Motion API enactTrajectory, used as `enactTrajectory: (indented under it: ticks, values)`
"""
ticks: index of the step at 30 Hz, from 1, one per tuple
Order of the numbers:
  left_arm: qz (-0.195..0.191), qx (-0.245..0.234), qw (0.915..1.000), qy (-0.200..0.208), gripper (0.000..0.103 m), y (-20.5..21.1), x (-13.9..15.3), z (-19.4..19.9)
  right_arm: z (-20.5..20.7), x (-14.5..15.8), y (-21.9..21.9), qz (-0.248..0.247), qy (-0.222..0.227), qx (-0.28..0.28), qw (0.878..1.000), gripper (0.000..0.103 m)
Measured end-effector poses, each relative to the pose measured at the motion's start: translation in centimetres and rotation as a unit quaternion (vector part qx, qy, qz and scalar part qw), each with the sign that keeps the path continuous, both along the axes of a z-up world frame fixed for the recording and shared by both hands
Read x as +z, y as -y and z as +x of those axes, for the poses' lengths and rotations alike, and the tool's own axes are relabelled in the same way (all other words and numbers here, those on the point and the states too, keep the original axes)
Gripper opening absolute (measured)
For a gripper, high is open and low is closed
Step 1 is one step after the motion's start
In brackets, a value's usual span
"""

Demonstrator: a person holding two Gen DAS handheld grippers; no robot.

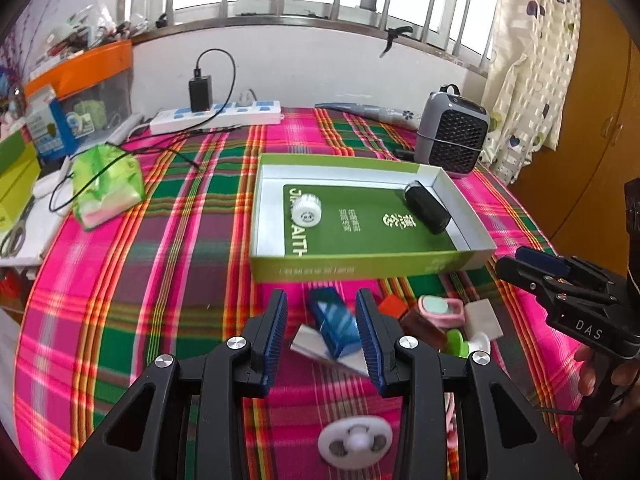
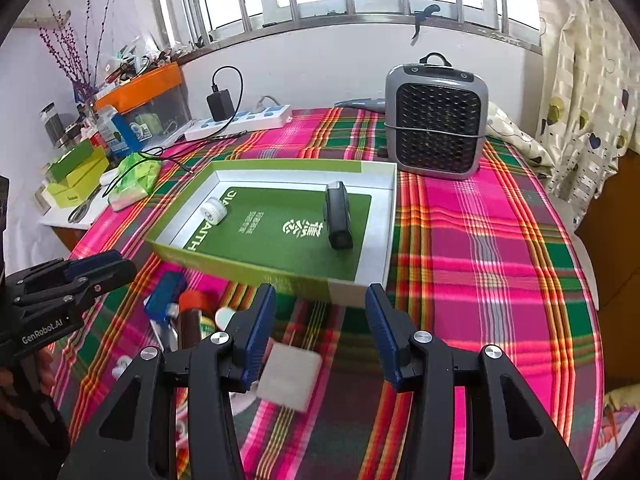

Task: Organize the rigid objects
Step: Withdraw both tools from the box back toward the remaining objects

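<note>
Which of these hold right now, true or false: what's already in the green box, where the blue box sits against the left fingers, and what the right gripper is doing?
1. The green box holds a white spool and a black cylinder. True.
2. The blue box lies between the left gripper fingers. True.
3. The right gripper grips the white pad. False: open, holding nothing.
4. The heater stands inside the green box. False: behind it, on the cloth.

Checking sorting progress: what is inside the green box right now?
Inside the green box lie a white round cap near its left end and a black case near its right end, both on a green printed sheet. Anything beneath that sheet is covered.
</note>
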State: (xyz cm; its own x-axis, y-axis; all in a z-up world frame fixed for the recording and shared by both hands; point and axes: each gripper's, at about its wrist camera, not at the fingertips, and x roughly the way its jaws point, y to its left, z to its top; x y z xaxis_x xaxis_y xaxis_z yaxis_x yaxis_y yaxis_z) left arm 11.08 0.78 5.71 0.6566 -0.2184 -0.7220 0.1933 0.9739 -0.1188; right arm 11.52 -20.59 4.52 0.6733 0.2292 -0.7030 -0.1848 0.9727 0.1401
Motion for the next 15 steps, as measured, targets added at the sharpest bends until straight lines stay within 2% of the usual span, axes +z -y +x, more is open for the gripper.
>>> enactTrajectory:
  ticks: [15]
  values:
    - [-0.017, -0.007, 0.9998, -0.013, 0.035, -1.2, -1.7, -3.6, -3.1, -0.9, 0.4, 0.008, -0.001, -0.006, 1.0, 0.048]
